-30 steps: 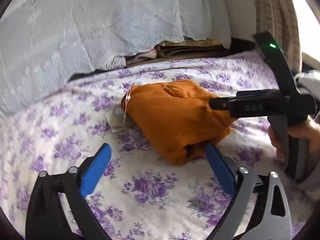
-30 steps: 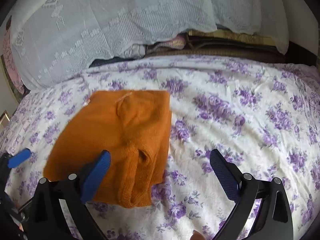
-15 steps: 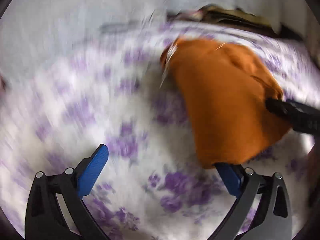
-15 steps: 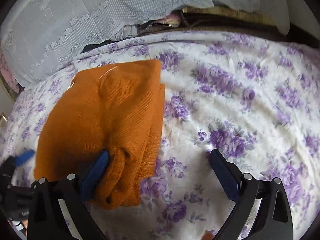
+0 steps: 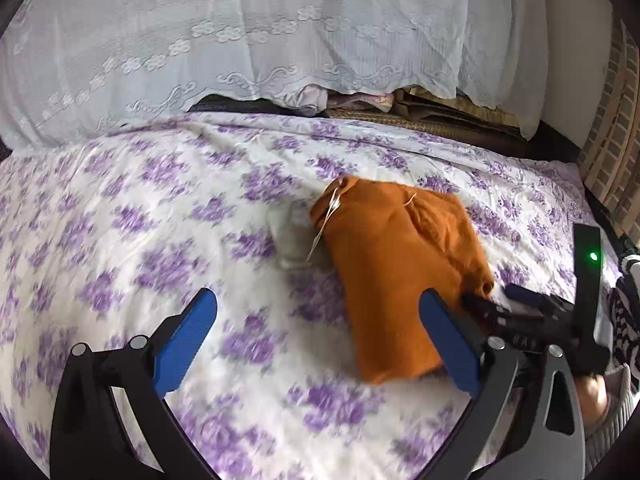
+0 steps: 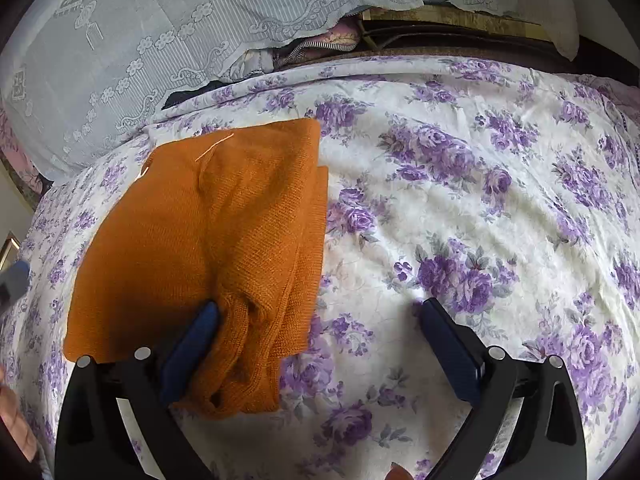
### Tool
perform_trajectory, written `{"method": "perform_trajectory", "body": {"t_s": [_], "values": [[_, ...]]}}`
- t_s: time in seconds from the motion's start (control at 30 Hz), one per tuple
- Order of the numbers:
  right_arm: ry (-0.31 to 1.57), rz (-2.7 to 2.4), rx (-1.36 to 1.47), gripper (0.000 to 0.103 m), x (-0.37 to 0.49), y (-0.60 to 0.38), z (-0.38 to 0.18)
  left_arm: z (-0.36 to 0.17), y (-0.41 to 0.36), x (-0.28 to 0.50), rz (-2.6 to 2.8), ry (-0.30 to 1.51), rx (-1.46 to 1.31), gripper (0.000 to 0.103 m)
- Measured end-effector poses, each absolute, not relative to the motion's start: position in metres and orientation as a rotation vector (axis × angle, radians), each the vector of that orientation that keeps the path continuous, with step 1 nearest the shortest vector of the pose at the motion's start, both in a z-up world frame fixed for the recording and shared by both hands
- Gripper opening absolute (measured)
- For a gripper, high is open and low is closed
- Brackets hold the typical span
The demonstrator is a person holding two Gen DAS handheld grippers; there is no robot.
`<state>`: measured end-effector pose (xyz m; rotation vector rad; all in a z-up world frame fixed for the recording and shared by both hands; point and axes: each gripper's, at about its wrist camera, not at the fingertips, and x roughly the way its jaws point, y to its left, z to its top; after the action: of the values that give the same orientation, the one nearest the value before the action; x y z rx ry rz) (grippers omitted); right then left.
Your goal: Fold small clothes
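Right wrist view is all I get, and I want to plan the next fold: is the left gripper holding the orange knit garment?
Observer: No. The left gripper is open and grips nothing; the orange knit garment lies just beyond its right finger.
Operator: Is anything attached that I can't see?
Observer: A whitish tag, blurred, hangs on a string from the garment's far left corner and lies on the floral bedspread.
Operator: How does my gripper look from outside?
Observer: The right gripper reaches the garment's near right corner, and a green light glows on its body.
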<state>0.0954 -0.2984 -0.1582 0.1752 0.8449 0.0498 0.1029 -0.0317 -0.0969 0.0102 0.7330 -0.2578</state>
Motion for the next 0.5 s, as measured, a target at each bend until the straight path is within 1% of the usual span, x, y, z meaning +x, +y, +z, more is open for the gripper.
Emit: {"method": "perform_trajectory", "body": {"t_s": [0.1,0.17,0.2,0.23,0.3,0.37,0.5], "values": [[0.845,0.051,0.177,0.100,0.095,-0.299,-0.158,-0.114,-0.057,0.130,-0.247,0.789,0.067,0.099],[0.845,0.054,0.178,0.100,0.095,-0.298,-0.158,-0.142,-0.069,0.147,-0.182,0.834,0.142,0.099],[0.847,0.053,0.176,0.100,0.095,-0.298,-0.159,-0.159,-0.069,0.151,-0.190,0.836,0.118,0.099],[0.848,0.052,0.176,0.100,0.095,-0.297,-0.159,-0.164,-0.062,0.151,-0.208,0.835,0.048,0.099],[0.847,0.055,0.180,0.100,0.095,-0.298,-0.158,-0.163,-0.057,0.151,-0.216,0.860,0.007,0.099],[0.846,0.056,0.181,0.100,0.095,-0.299,-0.158,-0.163,-0.057,0.148,-0.219,0.853,0.010,0.099],[0.837,0.061,0.201,0.100,0.092,-0.301,-0.158,-0.149,-0.042,0.137,-0.275,0.833,-0.098,0.099]]}}
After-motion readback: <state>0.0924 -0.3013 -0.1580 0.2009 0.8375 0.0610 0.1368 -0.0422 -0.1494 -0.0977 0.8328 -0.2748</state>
